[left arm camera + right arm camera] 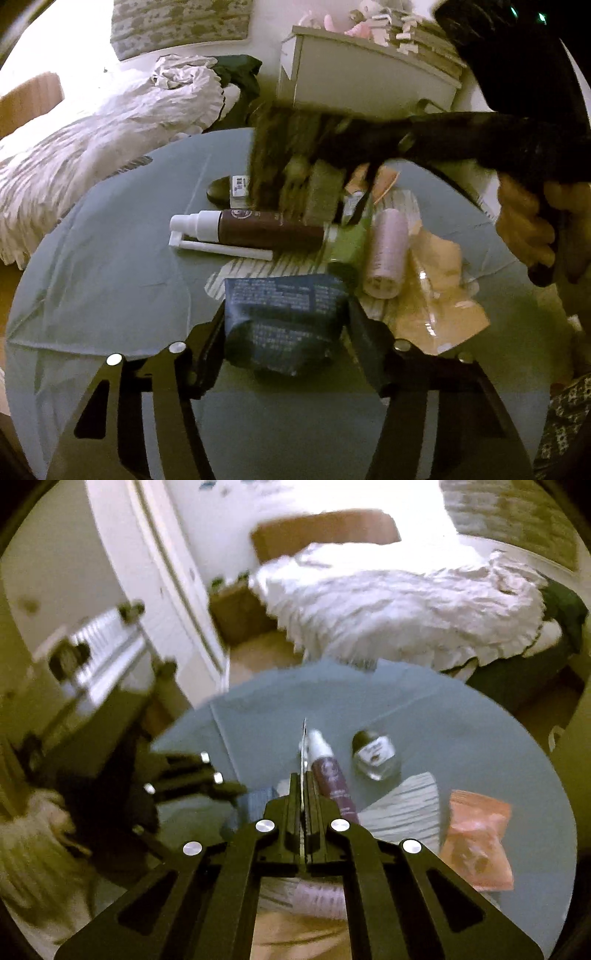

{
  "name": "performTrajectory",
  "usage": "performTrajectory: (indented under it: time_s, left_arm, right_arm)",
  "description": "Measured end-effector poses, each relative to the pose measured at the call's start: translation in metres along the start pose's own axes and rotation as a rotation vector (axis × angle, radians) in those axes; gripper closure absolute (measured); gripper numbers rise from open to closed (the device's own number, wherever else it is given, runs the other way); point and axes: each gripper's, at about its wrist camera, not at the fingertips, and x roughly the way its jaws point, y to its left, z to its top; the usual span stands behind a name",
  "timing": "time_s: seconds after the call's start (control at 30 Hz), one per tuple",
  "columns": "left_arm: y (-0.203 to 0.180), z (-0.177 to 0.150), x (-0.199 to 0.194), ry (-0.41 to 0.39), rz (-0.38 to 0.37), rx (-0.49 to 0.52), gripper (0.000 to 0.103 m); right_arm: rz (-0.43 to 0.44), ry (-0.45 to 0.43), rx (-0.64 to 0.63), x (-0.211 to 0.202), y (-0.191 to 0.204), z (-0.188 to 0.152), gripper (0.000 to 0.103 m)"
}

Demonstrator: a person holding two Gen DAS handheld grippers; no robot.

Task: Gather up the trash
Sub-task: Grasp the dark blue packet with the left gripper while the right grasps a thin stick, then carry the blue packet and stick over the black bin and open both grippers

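Note:
My left gripper (286,332) is shut on a dark blue wrapper (284,317) just above the round blue-grey table (110,258). In the right wrist view the left gripper (236,788) shows at left with the wrapper (255,801). My right gripper (304,775) is shut on a thin flat wrapper (304,746) seen edge-on. In the left wrist view the right gripper (295,162) hangs blurred over the table's far side with a dark striped wrapper (273,155).
On the table lie a brown spray bottle (255,229), a pale pink roll (386,251), an orange packet (478,842), a striped paper (406,808), a small glass bottle (375,755) and clear orange packaging (439,295). A bed (388,598) stands beyond.

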Motion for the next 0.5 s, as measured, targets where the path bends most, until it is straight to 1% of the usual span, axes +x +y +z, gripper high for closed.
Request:
performTrajectory:
  time_s: [0.13, 0.17, 0.2, 0.3, 0.43, 0.5]
  left_arm:
    - [0.0, 0.004, -0.014, -0.055, -0.031, -0.054, 0.046]
    - [-0.001, 0.006, -0.018, -0.074, -0.039, -0.065, 0.046]
    - [-0.004, 0.01, -0.024, -0.098, -0.047, -0.075, 0.046]
    - [-0.014, 0.023, -0.033, -0.147, -0.069, -0.086, 0.046]
    - [-0.034, 0.047, -0.04, -0.207, -0.104, -0.077, 0.046]
    - [-0.044, 0.062, -0.039, -0.239, -0.131, -0.078, 0.046]
  right_arm:
    - [0.021, -0.142, 0.109, -0.049, -0.021, -0.01, 0.101]
    - [0.012, -0.178, 0.137, -0.063, -0.029, -0.015, 0.101]
    - [0.004, -0.197, 0.152, -0.072, -0.033, -0.02, 0.101]
    - [-0.037, -0.29, 0.234, -0.107, -0.055, -0.041, 0.101]
    - [-0.129, -0.427, 0.363, -0.157, -0.093, -0.076, 0.101]
    - [-0.181, -0.474, 0.396, -0.175, -0.106, -0.089, 0.101]
